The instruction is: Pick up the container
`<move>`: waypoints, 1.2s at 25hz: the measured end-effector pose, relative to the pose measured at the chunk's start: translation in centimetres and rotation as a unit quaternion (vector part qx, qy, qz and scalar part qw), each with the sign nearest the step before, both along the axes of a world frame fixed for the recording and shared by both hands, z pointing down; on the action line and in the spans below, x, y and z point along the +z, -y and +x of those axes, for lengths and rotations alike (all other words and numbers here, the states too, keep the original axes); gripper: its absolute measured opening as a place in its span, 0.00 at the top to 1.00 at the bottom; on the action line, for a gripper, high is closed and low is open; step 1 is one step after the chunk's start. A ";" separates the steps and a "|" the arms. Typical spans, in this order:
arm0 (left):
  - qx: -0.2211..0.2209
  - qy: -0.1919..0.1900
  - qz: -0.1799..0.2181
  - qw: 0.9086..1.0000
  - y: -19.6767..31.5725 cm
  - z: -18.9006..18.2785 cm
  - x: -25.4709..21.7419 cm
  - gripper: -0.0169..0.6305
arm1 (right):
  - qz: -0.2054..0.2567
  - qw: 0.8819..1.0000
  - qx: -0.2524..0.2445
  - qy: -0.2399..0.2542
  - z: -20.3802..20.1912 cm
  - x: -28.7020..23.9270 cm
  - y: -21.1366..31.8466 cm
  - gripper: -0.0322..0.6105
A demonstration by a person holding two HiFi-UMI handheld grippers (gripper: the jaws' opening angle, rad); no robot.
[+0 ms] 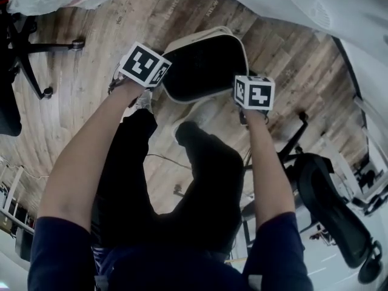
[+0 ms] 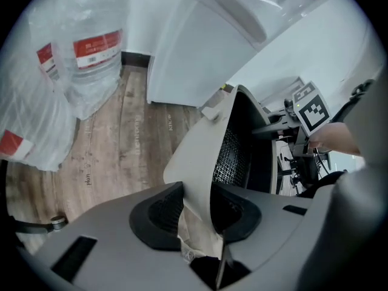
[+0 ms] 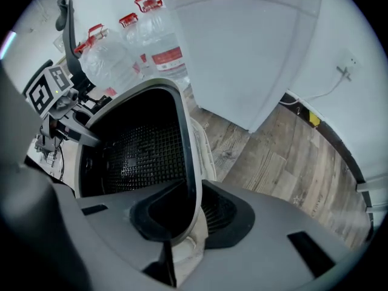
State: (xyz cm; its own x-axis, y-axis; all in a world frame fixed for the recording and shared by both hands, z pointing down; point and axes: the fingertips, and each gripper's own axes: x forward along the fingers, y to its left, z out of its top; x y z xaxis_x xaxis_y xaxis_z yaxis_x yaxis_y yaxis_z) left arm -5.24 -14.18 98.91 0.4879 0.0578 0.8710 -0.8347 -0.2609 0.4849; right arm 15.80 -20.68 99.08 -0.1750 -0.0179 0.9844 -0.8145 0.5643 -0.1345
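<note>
The container (image 1: 203,65) is a cream tub with a black mesh inside, lying over the wooden floor in front of the person's legs. My left gripper (image 1: 151,85) holds its left rim. In the left gripper view both pads press on the cream wall (image 2: 200,156), which runs up from between the jaws of the left gripper (image 2: 195,214). My right gripper (image 1: 254,105) is at the right rim. In the right gripper view, the right gripper (image 3: 191,214) clamps the rim (image 3: 188,162), with the black mesh inside (image 3: 139,144) to the left. The left gripper's marker cube (image 3: 47,86) shows across the tub.
A white cabinet (image 2: 242,35) stands just behind the container. Large water bottles (image 3: 163,41) in clear plastic stand by the wall. A black office chair base (image 1: 24,47) is at the left and another black chair (image 1: 333,205) at the right.
</note>
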 end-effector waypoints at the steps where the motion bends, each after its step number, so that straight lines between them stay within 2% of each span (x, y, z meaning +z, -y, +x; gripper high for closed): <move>1: 0.000 0.001 0.002 1.000 -0.2 -0.2 -1.9 0.77 | 0.003 1.000 -0.002 0.000 -0.2 -1.9 0.0 0.81; 12: -0.028 0.000 0.034 0.999 -1.1 -1.8 -24.9 0.76 | 0.048 0.999 -0.010 0.020 -2.5 -25.8 0.8 0.82; 18: -0.014 0.009 0.055 0.998 -2.7 -2.4 -36.2 0.75 | 0.070 0.997 -0.014 0.037 -3.4 -36.8 -0.5 0.82; 24: -0.016 0.012 0.073 0.997 -5.3 -1.3 -44.5 0.75 | 0.082 0.996 -0.009 0.045 -2.3 -44.8 -3.4 0.82; 30: -0.028 0.017 0.090 0.995 -7.8 -0.7 -49.7 0.75 | 0.106 0.993 0.007 0.048 -1.5 -50.0 -5.7 0.83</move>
